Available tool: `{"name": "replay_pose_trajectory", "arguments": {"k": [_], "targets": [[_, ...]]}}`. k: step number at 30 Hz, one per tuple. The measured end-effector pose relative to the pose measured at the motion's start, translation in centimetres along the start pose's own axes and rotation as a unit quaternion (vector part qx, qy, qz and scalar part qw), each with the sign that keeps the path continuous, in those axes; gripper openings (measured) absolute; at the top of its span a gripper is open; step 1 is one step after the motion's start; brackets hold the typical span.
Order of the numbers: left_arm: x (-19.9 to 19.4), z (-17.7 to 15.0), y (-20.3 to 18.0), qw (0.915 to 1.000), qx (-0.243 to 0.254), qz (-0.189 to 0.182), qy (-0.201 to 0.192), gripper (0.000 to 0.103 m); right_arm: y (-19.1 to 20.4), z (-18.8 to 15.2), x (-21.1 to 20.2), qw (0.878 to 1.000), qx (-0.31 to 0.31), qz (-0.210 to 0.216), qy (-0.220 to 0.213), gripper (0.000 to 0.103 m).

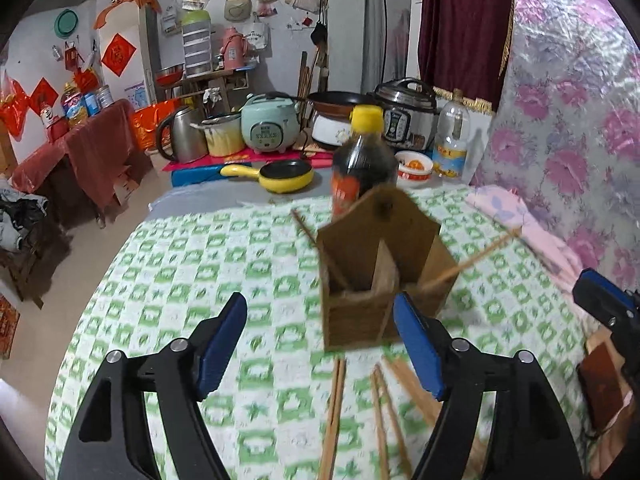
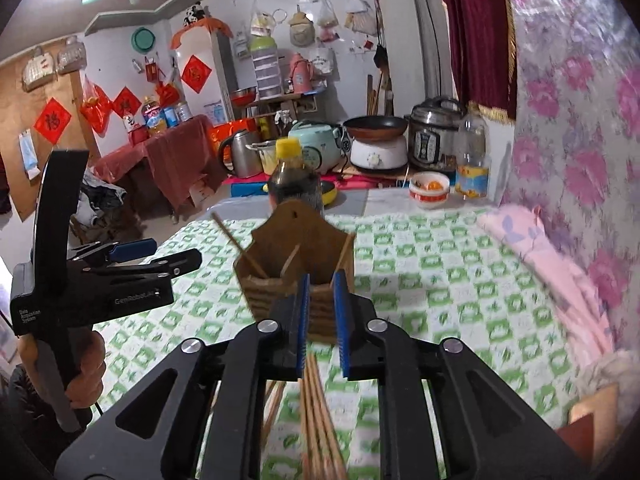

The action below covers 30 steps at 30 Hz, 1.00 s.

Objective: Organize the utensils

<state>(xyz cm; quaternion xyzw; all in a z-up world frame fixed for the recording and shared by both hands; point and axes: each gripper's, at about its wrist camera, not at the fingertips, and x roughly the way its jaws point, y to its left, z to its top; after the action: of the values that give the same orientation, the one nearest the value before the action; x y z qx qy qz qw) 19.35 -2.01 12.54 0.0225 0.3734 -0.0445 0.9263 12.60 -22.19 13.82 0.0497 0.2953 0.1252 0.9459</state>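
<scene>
Wooden holder upright on checked tablecloth, chopsticks leaning inside; loose chopsticks flat just before it; sauce bottle directly behind; cookers farther back.

The left gripper, seen from the right wrist camera, carries white lettering on its black body: "GenRobot" along the side, with its last characters unclear, and a small three-line label on the grip reading "Data Acquisition System". A red diamond paper sign on the brown board bears the character "福". The other red signs, bottle labels and cooker panels are too blurred to read.
</scene>
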Motion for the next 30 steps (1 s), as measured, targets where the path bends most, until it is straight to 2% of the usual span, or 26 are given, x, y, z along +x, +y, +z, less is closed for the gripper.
{"name": "replay_pose_trajectory", "arguments": {"k": [5, 8, 14, 18, 21, 22, 25, 30], "targets": [[-0.9, -5.1, 0.6, 0.9999, 0.004, 0.012, 0.007, 0.087, -1.7, -4.9, -0.8, 0.999, 0.032, 0.002, 0.024, 0.037], [-1.1, -8.2, 1.5, 0.9998, -0.003, 0.014, 0.015, 0.090, -2.7, -7.9, -0.7, 0.998, 0.049, -0.006, 0.042, 0.041], [0.9, -13.0, 3.8, 0.9965, -0.042, -0.015, 0.071, 0.090, -4.5, -13.2, 1.6, 0.992, 0.085, -0.007, 0.095, 0.047], [2.7, -14.8, 5.0, 0.9927, -0.057, -0.013, 0.105, 0.090, -5.0, -15.2, 3.1, 0.989, 0.094, -0.003, 0.115, 0.054], [3.8, -15.8, 6.1, 0.9874, -0.077, -0.021, 0.137, 0.090, -4.5, -16.5, 4.6, 0.985, 0.083, -0.013, 0.149, 0.056], [4.1, -16.0, 6.3, 0.9861, -0.080, -0.023, 0.144, 0.090, -4.3, -16.6, 4.7, 0.985, 0.078, -0.012, 0.151, 0.056], [4.8, -16.5, 6.8, 0.9826, -0.088, -0.019, 0.162, 0.090, -4.0, -16.6, 4.6, 0.986, 0.069, -0.013, 0.149, 0.067], [5.1, -16.9, 7.1, 0.9792, -0.096, -0.029, 0.176, 0.090, -4.8, -16.6, 4.6, 0.985, 0.088, -0.007, 0.152, 0.068]]}}
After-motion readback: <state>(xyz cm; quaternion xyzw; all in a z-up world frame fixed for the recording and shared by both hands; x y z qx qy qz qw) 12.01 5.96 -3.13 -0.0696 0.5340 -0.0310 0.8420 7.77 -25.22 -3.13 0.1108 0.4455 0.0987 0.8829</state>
